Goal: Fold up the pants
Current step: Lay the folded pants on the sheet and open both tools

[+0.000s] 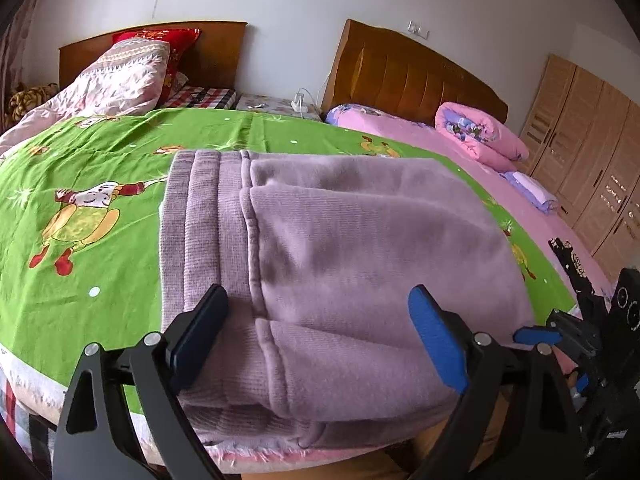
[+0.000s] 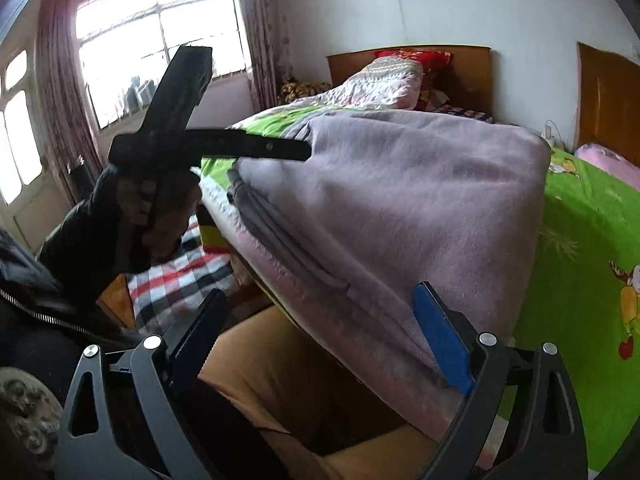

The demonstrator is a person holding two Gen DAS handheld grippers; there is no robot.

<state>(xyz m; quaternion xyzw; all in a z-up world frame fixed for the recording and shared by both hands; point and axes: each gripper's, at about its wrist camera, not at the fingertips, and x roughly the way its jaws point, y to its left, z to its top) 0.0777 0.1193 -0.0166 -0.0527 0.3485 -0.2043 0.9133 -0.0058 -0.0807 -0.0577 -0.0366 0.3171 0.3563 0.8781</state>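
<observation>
Here, folded lilac fleece pants lying on the green cartoon bedsheet at the bed's near edge. Left gripper spread wide, holding nothing; right gripper likewise wide and empty. Risk: snagging a fold on withdrawal, dragging layers overboard.

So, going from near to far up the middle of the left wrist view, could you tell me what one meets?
Left gripper, jaws open → folded lilac pants → green cartoon bedsheet → bedside stand with charger → white wall.
</observation>
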